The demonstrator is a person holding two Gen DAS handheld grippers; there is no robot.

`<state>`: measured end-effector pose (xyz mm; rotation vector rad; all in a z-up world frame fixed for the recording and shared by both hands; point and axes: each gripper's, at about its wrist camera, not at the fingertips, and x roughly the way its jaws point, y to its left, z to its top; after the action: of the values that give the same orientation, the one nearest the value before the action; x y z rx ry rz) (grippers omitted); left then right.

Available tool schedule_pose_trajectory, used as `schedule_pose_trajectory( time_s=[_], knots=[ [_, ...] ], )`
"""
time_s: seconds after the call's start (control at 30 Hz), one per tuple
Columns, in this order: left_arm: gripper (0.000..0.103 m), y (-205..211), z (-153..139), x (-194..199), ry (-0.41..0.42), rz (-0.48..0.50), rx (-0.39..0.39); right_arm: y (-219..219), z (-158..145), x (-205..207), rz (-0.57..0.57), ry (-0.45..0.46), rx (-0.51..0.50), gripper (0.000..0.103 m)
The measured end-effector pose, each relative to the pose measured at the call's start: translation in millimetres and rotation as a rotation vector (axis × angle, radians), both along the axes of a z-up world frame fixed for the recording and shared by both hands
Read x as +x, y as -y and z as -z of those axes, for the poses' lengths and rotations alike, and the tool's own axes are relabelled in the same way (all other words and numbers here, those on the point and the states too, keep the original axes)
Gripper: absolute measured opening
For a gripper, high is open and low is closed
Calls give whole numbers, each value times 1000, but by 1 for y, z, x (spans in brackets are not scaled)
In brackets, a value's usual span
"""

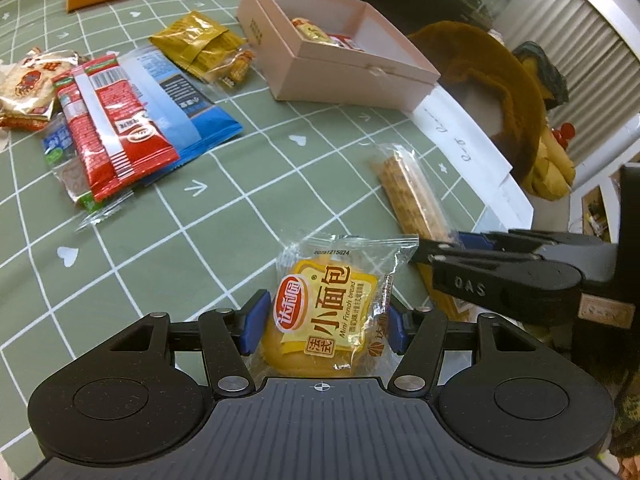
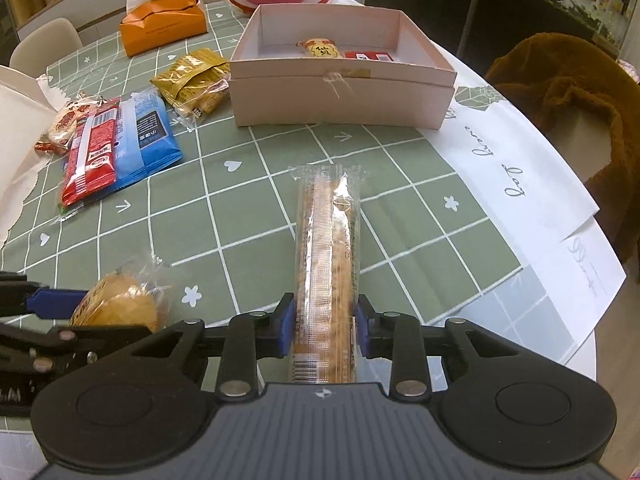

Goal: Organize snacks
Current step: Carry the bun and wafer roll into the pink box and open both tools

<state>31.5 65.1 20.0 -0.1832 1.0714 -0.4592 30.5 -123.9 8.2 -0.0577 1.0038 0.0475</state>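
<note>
Cracker stick (image 2: 326, 280) base behind right gripper (image 2: 325, 330).

Brown coat (image 2: 568, 92) draped beside green checked tablecloth (image 2: 256, 208).

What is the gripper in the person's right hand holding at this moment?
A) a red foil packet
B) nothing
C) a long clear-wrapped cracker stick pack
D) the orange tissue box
C: in the right wrist view, the right gripper has its blue pads pressed on both sides of the long clear-wrapped cracker stick pack, which points toward the pale pink cardboard box.
</note>
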Motion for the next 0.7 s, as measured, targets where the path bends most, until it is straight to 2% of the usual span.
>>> schedule_pose_trajectory(
  time_s=[0.1,0.17,0.27,0.3,0.33,0.37,0.57,0.7],
  knots=[
    [64,-1,1,-1,-9,-12,2,-3,3,8,-4,-2,-10,35],
    [63,-2,1,-1,-11,-21,2,-5,3,14,-9,7,-22,43],
    [63,-2,-1,-2,-11,-33,2,-6,4,21,-15,18,-32,43],
    [63,-3,-1,-2,-11,-36,1,-7,4,23,-18,18,-34,43],
    [63,-3,-1,-2,-10,-40,-2,-7,3,25,-23,16,-35,35],
    [63,-4,-2,-2,-8,-45,-8,-7,3,25,-27,15,-37,31],
    [63,-5,-7,7,3,-82,-10,-1,-7,15,-33,26,4,29],
    [63,5,-24,21,48,-73,-4,10,-29,7,-24,72,60,29]
  ],
)
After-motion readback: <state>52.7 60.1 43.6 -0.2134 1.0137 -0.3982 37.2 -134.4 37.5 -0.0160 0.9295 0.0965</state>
